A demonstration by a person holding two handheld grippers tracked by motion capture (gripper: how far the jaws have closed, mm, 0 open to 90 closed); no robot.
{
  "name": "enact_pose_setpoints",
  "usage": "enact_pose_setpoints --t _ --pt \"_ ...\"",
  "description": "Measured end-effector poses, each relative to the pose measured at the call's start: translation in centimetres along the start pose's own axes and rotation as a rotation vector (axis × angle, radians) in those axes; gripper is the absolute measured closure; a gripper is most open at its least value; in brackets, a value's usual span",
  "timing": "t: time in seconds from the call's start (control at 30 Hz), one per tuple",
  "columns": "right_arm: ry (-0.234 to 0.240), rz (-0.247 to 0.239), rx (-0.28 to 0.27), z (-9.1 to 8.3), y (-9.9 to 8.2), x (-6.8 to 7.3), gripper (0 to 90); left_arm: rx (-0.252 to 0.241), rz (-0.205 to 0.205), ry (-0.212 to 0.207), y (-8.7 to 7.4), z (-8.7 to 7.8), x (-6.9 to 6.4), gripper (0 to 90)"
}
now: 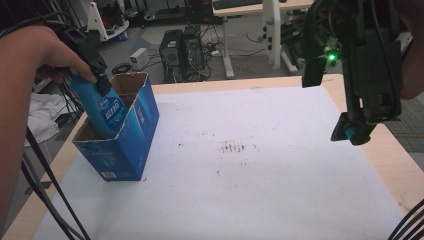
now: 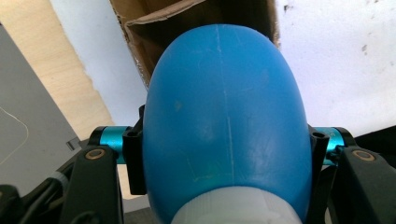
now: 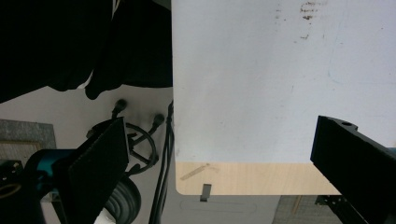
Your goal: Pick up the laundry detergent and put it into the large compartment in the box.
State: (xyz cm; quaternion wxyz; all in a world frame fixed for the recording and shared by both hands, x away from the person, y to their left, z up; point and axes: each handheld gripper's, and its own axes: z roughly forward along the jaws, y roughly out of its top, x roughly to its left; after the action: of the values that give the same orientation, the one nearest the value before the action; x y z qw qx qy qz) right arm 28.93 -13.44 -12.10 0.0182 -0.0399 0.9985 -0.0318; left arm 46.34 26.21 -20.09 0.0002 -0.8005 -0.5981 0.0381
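surface wood, covered by stained white sheet. beyond it: PC towers on floor, white desk legs.

I see the blue bottle tilted, its lower end down inside the open blue carton. The carton stands upright at my table's left edge.

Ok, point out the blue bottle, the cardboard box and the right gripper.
blue bottle (image 2: 226, 126): left gripper view, middle of its rounded body.
cardboard box (image 1: 122, 159): high view, blue front wall.
right gripper (image 3: 219, 163): right gripper view, midway between its open jaws.
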Motion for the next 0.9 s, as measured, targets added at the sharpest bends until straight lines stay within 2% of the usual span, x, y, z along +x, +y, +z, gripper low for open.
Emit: enact_pose_setpoints --t 0.13,0.17,0.33,0.37,0.5,0.57,0.6,0.73,0.8,0.83,0.9 --pt "0.004 0.016 0.01 -0.1 0.0 -0.1 3.5 0.002 0.02 0.013 0.2 1.4 0.1 38.2" --pt "0.001 0.003 0.002 0.0 0.0 -0.2 3.5 -0.002 0.026 0.016 0.3 1.9 0.0 38.2" --pt "0.004 0.001 0.002 0.0 0.0 -0.5 3.5 0.01 0.075 0.03 0.6 3.4 0.1 38.2" --pt "0.006 0.012 0.009 0.0 -0.1 -0.4 3.5 0.017 0.098 0.037 0.7 3.6 0.1 38.2" --pt "0.008 0.002 0.003 0.1 -0.1 -0.6 3.5 0.027 0.195 0.07 0.9 4.4 -0.1 38.3" --pt "0.011 0.019 0.012 0.1 -0.1 -0.6 3.5 0.038 0.243 0.079 1.1 4.9 -0.2 38.2" --pt "0.009 0.008 0.005 0.2 -0.1 -0.7 3.5 0.037 0.266 0.078 1.1 5.1 -0.3 38.2" --pt "0.016 0.021 0.01 0.3 -0.1 -0.8 3.5 0.044 0.335 0.072 1.4 6.0 -0.4 38.3" --pt "0.018 0.024 0.016 0.4 -0.1 -0.8 3.5 0.041 0.359 0.082 1.5 6.4 -0.6 38.2" --pt "0.019 0.022 0.014 0.4 -0.1 -0.8 3.5 0.043 0.391 0.092 1.6 6.4 -0.7 38.2" --pt "0.016 0.013 0.008 0.4 -0.1 -1.0 3.5 0.052 0.419 0.098 1.7 6.7 -0.8 38.2"
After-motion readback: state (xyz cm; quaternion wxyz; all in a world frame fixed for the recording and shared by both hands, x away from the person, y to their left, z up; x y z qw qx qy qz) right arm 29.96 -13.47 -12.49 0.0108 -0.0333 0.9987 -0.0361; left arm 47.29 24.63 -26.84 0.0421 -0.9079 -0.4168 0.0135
